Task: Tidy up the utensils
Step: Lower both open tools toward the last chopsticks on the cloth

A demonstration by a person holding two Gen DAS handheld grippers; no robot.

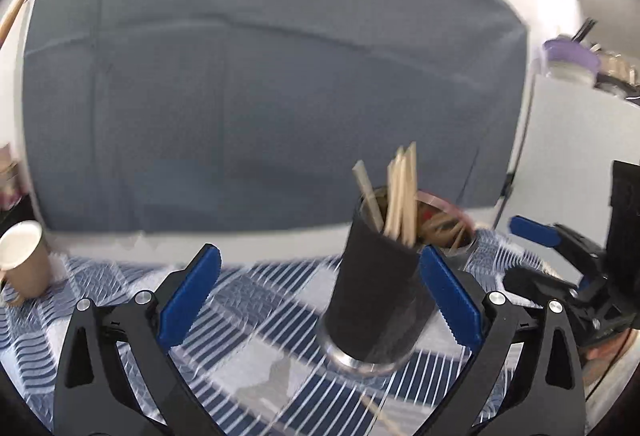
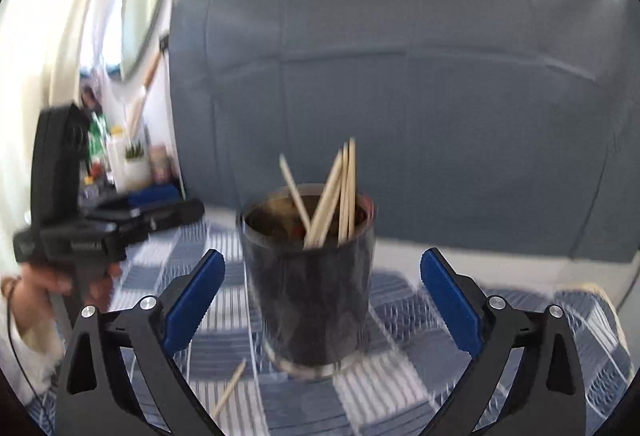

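A dark tumbler [image 1: 372, 296] holding several wooden chopsticks [image 1: 402, 196] stands on the blue-and-white checked cloth [image 1: 248, 300]. My left gripper [image 1: 320, 292] is open; the tumbler sits between its blue pads, close to the right-hand one. In the right wrist view the same tumbler [image 2: 316, 296] with its chopsticks [image 2: 340, 192] stands centred between the wide-apart pads of my right gripper [image 2: 320, 300], neither pad touching it. One loose chopstick [image 2: 230, 388] lies on the cloth in front of the tumbler. A hand [image 2: 48, 288] holds the left gripper's black body [image 2: 80, 228] at the left.
A paper cup [image 1: 22, 260] stands at the cloth's far left. A second container [image 1: 448, 224] with a reddish rim sits right behind the tumbler. A grey sofa back [image 1: 280, 96] fills the background. Cluttered shelves [image 2: 132, 160] and a round mirror [image 2: 144, 8] are at the left.
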